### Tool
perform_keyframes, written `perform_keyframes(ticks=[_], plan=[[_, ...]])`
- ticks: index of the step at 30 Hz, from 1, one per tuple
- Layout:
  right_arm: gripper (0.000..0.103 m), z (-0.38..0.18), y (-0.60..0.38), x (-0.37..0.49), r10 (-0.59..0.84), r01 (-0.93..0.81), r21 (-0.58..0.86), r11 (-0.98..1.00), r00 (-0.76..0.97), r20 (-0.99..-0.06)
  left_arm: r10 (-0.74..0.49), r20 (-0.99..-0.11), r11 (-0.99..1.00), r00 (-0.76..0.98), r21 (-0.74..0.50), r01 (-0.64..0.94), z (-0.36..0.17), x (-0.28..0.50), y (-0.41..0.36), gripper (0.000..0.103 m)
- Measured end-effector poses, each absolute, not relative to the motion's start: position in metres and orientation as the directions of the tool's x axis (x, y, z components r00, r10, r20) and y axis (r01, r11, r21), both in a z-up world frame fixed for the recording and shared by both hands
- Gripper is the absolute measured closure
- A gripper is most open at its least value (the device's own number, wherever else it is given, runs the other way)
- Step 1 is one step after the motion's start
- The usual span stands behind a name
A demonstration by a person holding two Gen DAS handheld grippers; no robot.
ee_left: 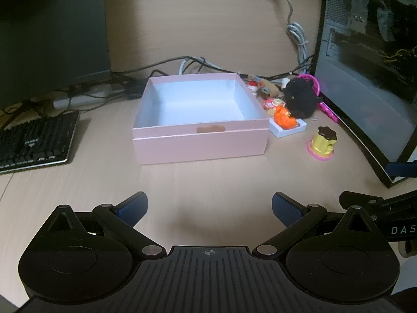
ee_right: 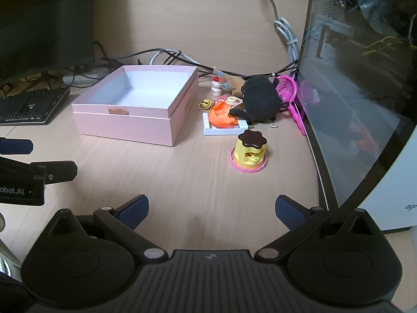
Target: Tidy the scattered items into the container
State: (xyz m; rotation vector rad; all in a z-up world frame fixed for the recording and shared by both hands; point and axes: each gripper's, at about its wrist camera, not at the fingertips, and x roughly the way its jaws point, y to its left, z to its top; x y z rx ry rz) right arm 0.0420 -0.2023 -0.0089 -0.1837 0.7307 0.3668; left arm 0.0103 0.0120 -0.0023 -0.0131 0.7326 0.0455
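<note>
Beside square pink box (ee_right: 135, 127), fuzzy black plush (ee_right: 260, 99)

We read only "DAS" in white on the black body of the right gripper (ee_left: 391, 208) and "obot.AI" on the black body of the left gripper (ee_right: 23, 161).

A wooden desk (ee_right: 198, 182) carries a pink box (ee_right: 135, 122), a keyboard (ee_right: 28, 105), tangled cables (ee_right: 161, 53), a computer case (ee_right: 365, 104) and, beside the box, scattered toys including a yellow pudding toy (ee_right: 249, 154) and black plush (ee_right: 260, 100).
</note>
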Motion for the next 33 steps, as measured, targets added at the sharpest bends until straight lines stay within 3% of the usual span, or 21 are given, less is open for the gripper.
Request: perform_keyframes(ticks=[33], plan=[[0.000,-0.0081,-0.1966,0.0417,0.272,-0.404,-0.031,0.914,0.669,-0.692,0.049,-0.673,0.998,0.738,0.013,-0.054,-0.0069,0.0042,0.0163,0.000]])
